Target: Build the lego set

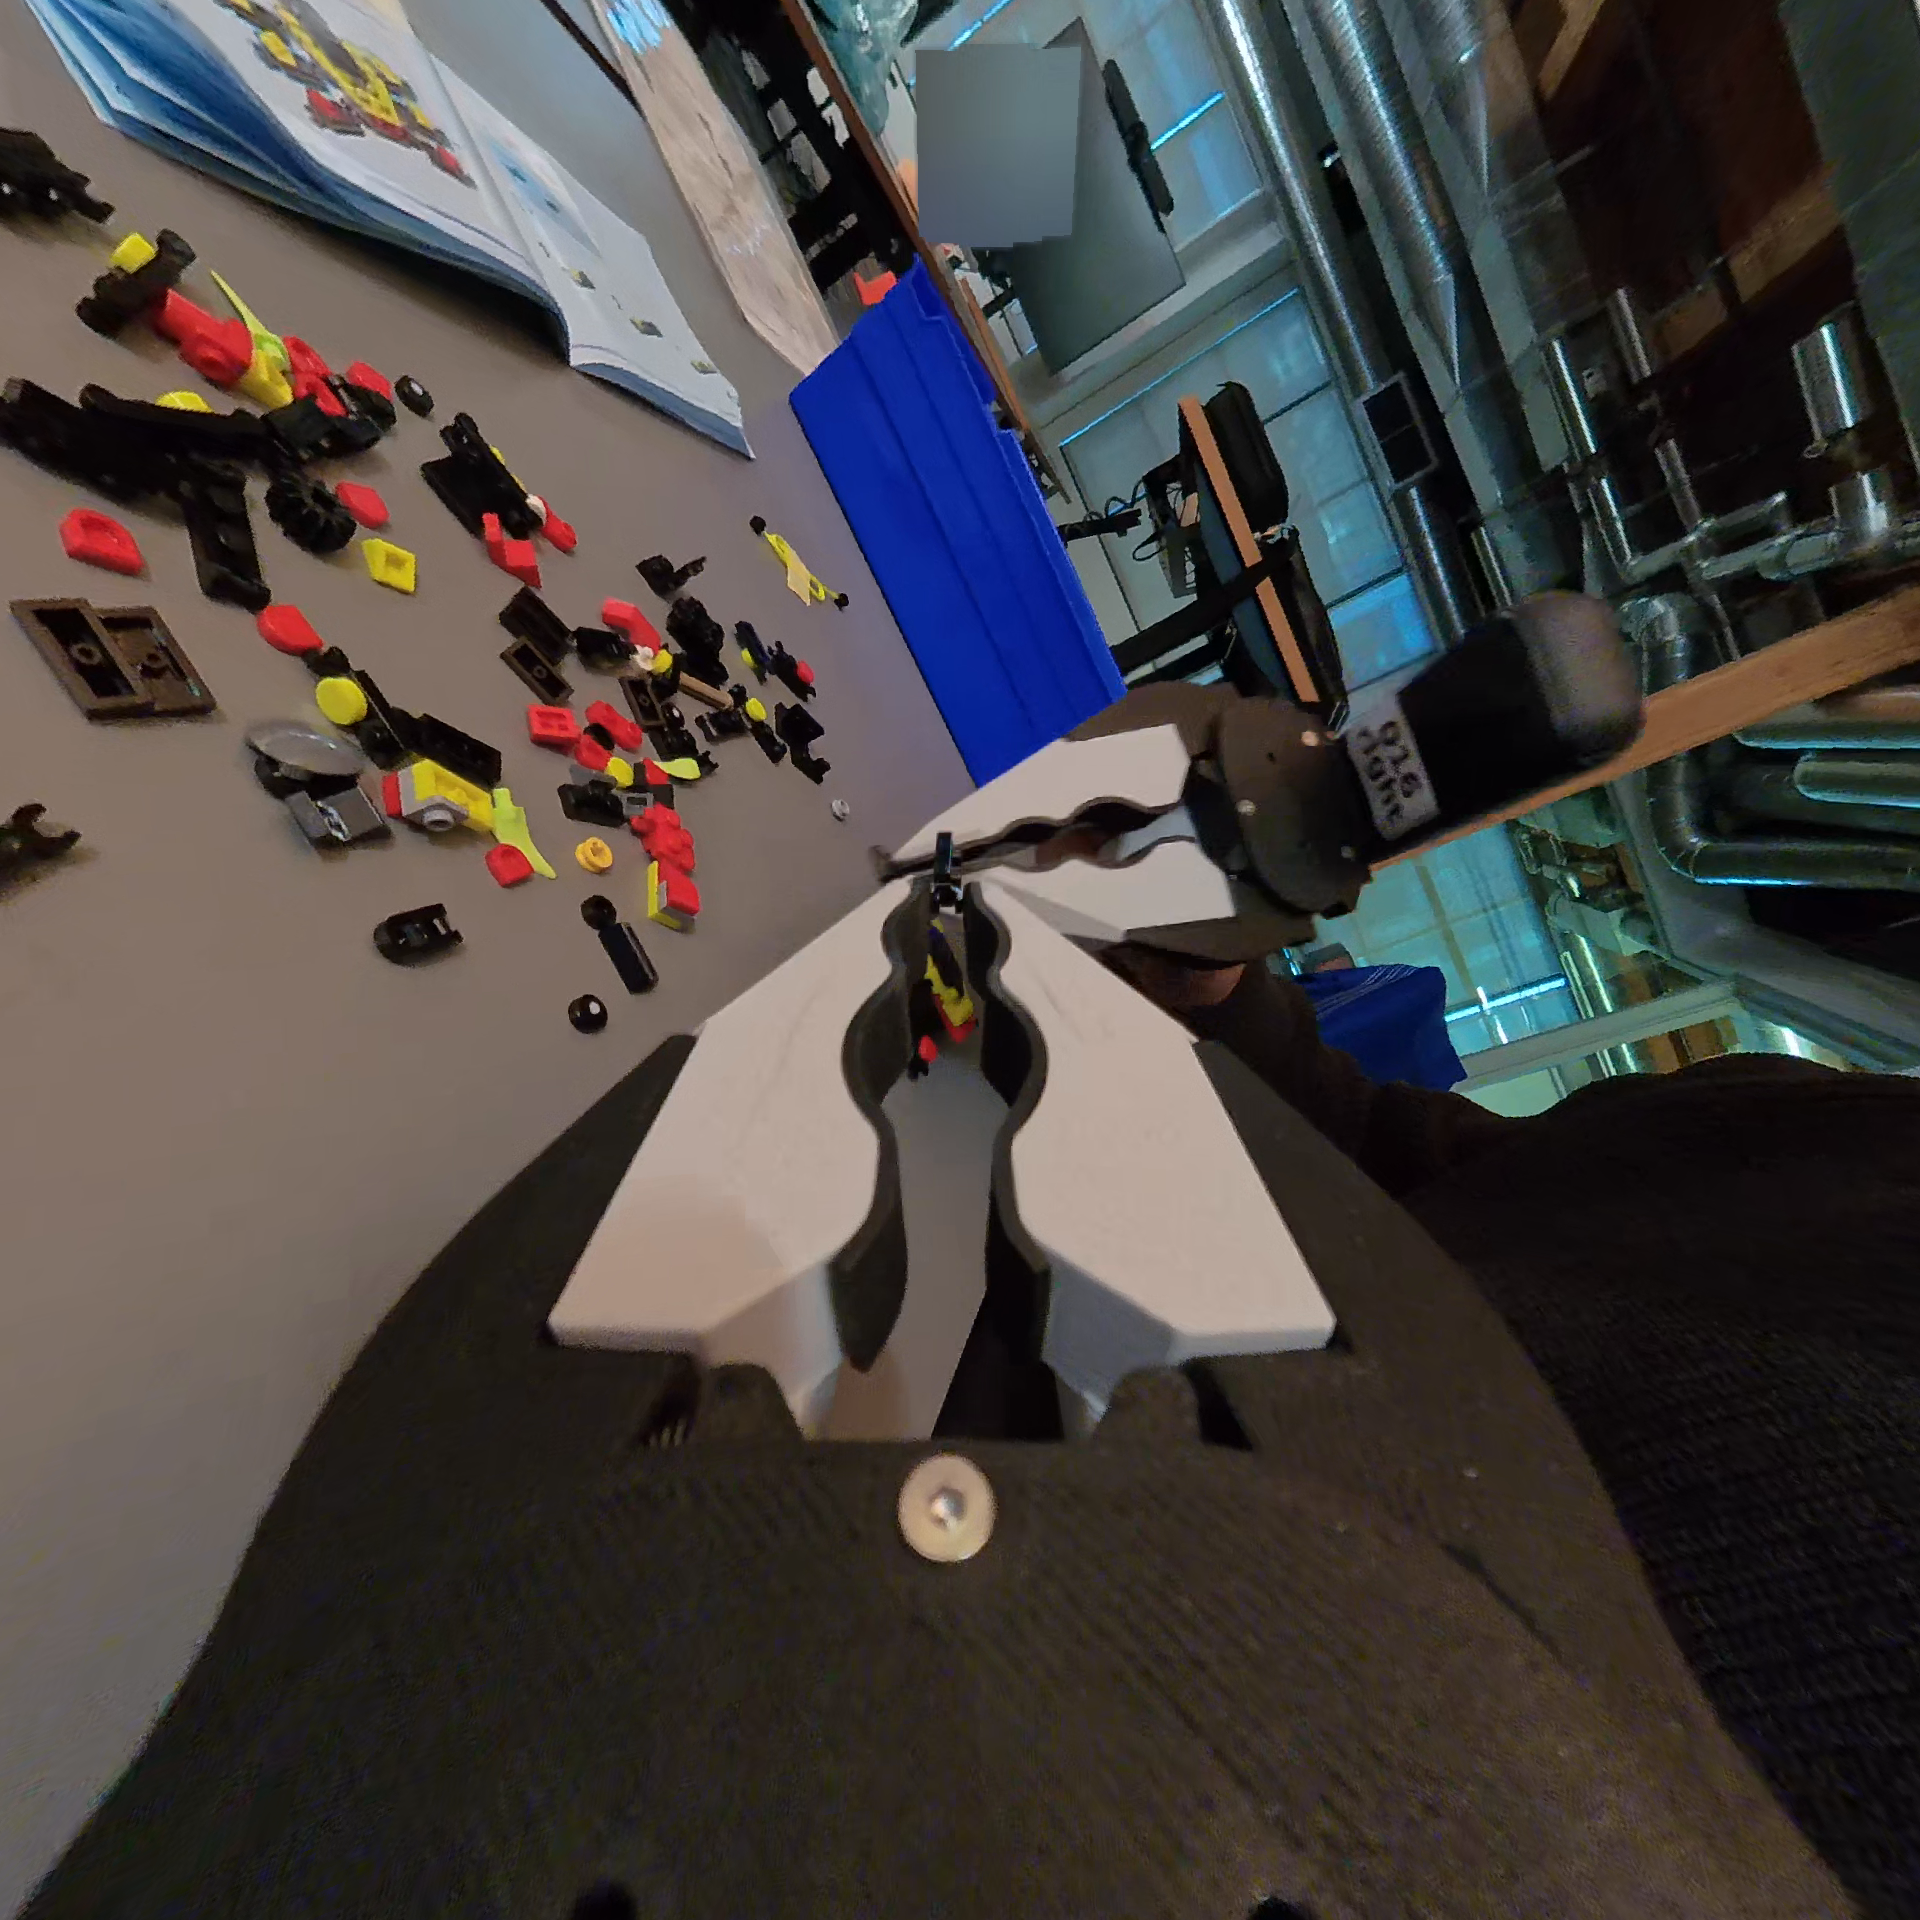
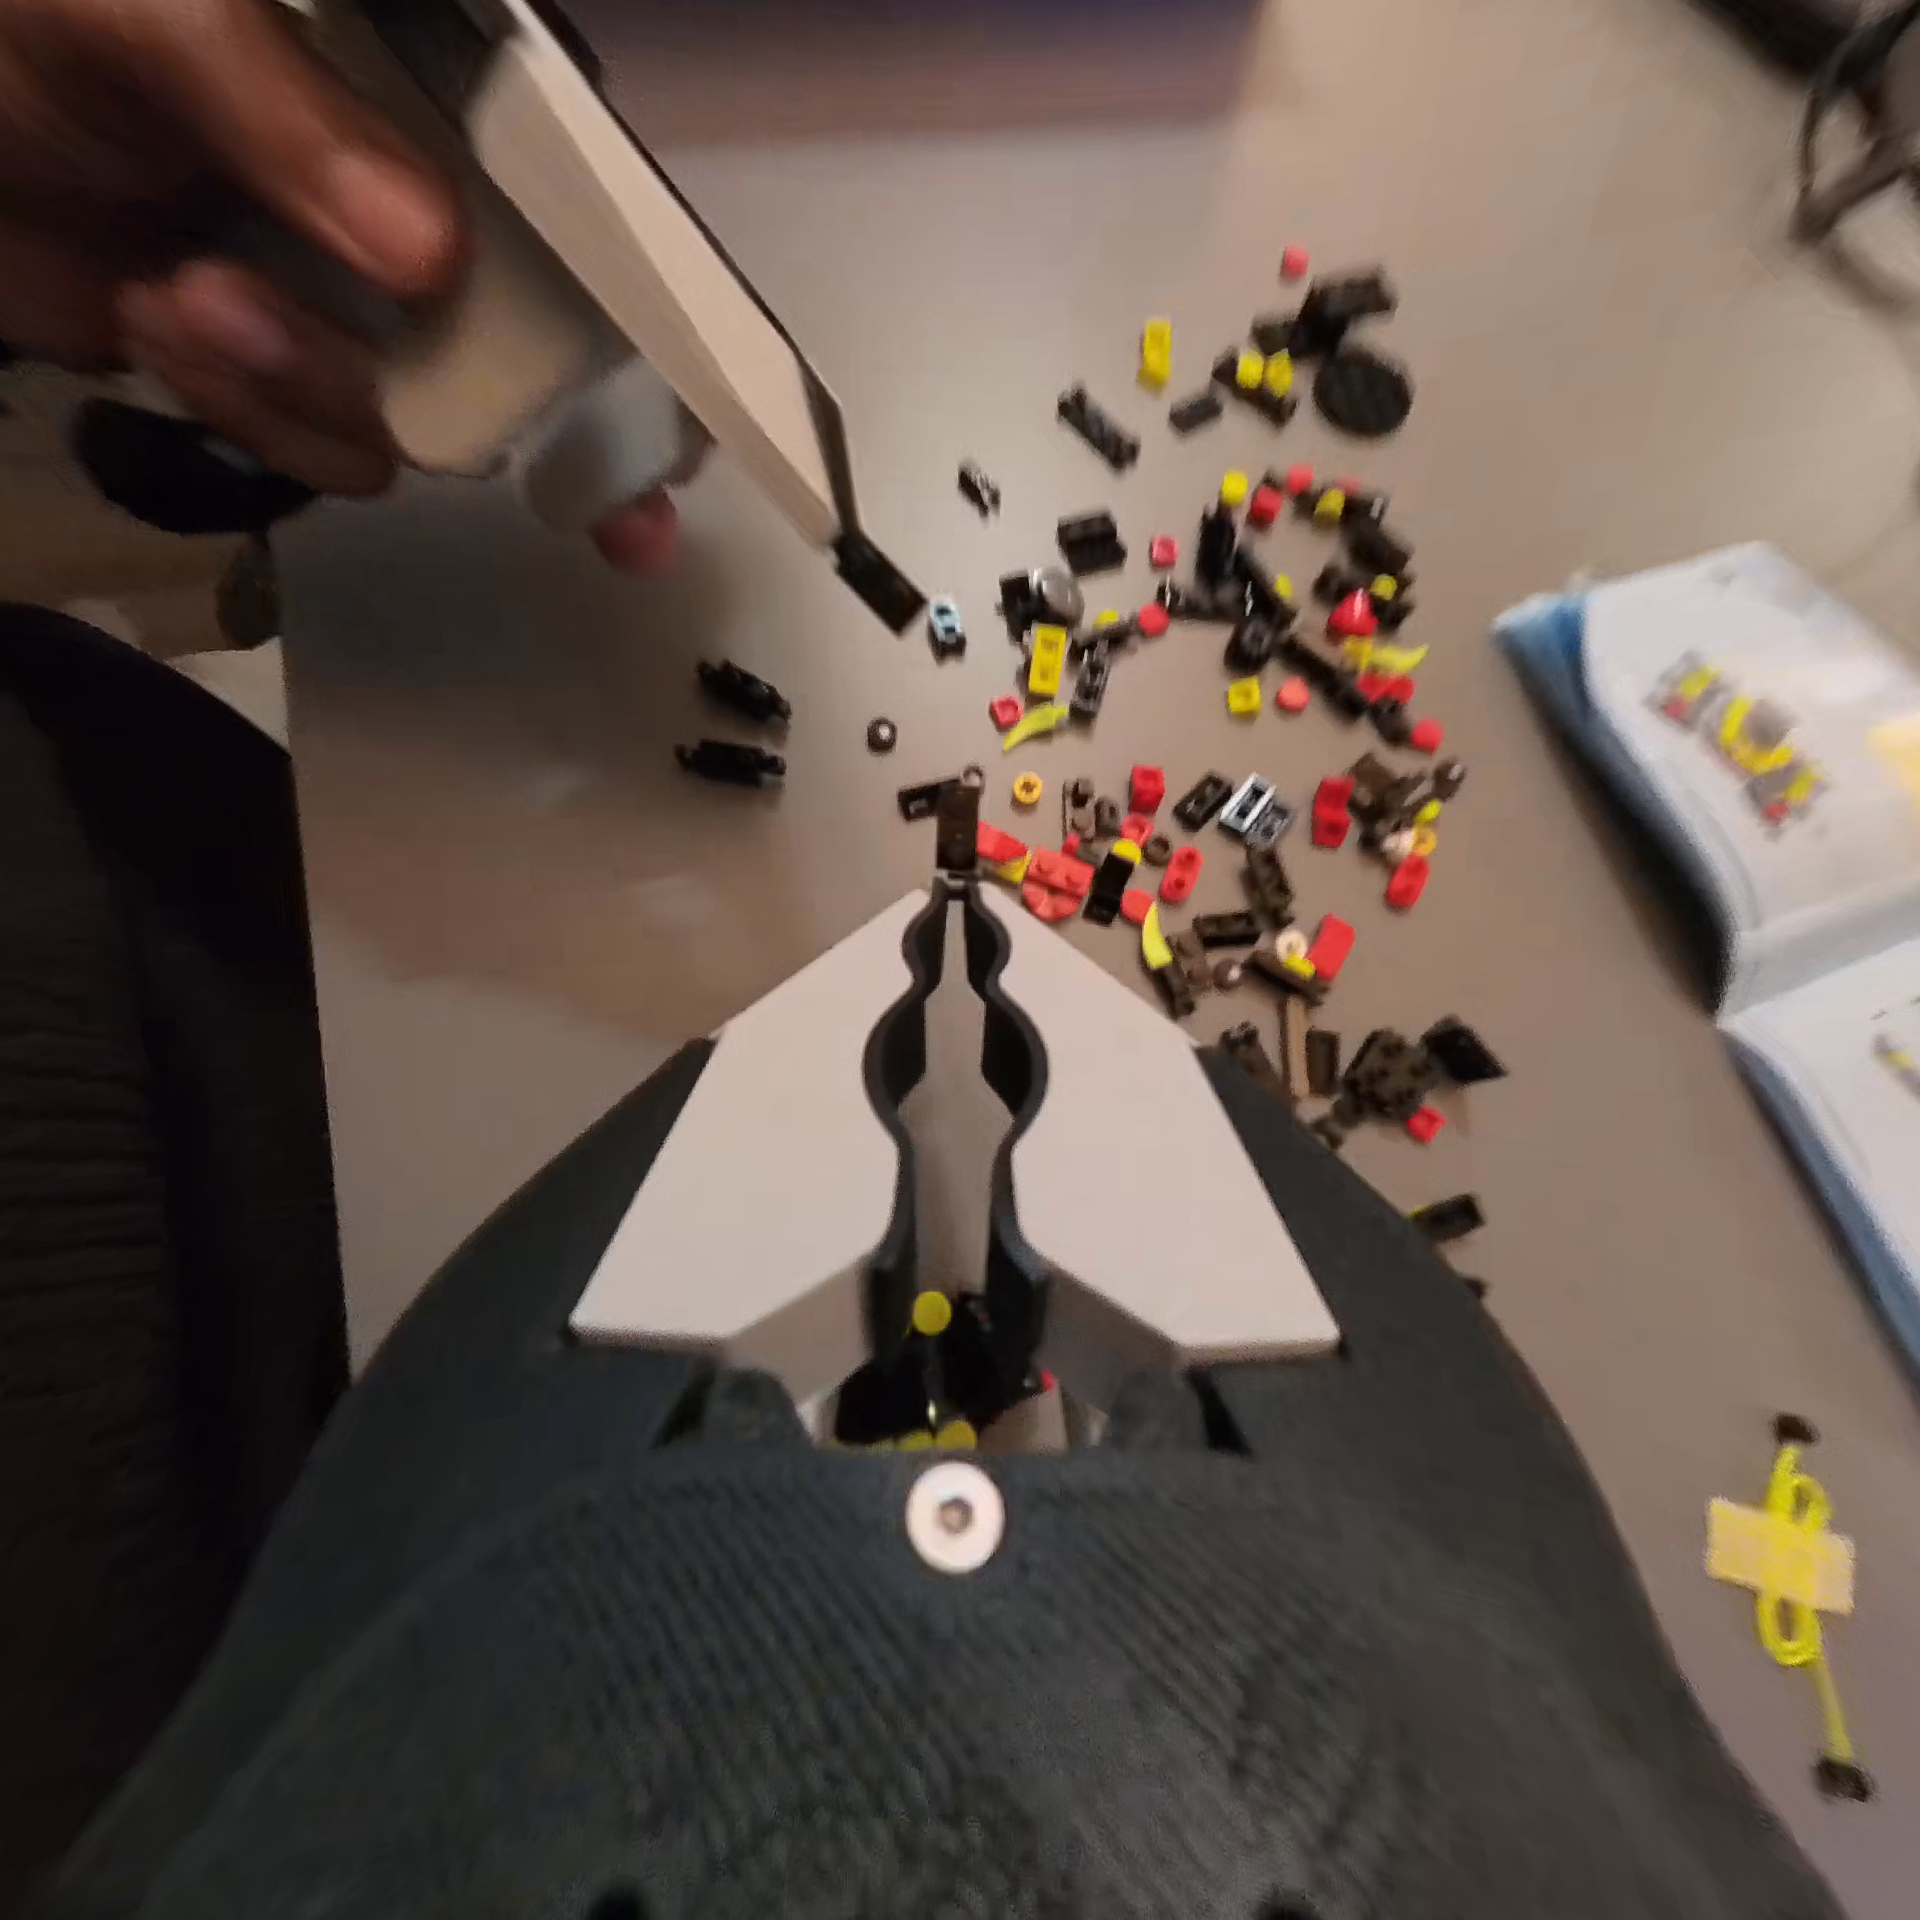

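Above the grey table (image 1: pixel 208 1091), the left gripper (image 1: pixel 943 902) had its fingers clamped on a small black piece, the right gripper (image 2: pixel 954 883) crossing its tip with fingers pinching a black plate (image 2: pixel 958 821); only the left view showed the blue bin (image 1: pixel 935 540).

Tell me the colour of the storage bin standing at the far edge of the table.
The storage bin is solid blue; it shows best in the left wrist view.
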{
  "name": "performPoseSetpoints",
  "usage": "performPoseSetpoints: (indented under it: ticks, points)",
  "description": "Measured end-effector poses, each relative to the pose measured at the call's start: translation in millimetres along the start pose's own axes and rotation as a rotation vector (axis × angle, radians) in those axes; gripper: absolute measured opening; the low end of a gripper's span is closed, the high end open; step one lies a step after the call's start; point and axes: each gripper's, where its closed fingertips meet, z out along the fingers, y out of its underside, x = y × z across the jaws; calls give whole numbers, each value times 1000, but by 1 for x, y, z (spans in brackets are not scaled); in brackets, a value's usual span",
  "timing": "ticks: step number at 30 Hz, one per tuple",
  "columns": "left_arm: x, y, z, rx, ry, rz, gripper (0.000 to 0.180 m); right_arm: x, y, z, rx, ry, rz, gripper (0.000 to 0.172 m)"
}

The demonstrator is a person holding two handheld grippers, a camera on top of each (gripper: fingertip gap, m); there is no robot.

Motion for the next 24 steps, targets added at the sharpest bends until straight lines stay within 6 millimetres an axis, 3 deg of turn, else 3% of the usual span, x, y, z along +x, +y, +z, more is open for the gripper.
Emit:
performPoseSetpoints:
  ticks: [7, 13, 24]
  points:
    - [-4, 14, 5, -80, -28, 6, 2, -13, -24, -16, 126, 91, -299, 1]
    - [-4, 22, 8, -131, -55, 77, 2, -17, -22, -12, 84, 173, -471, 1]
    - [1, 31, 12, -184, -66, 171, 2, -25, -14, -7, 45, 204, -632, 1]
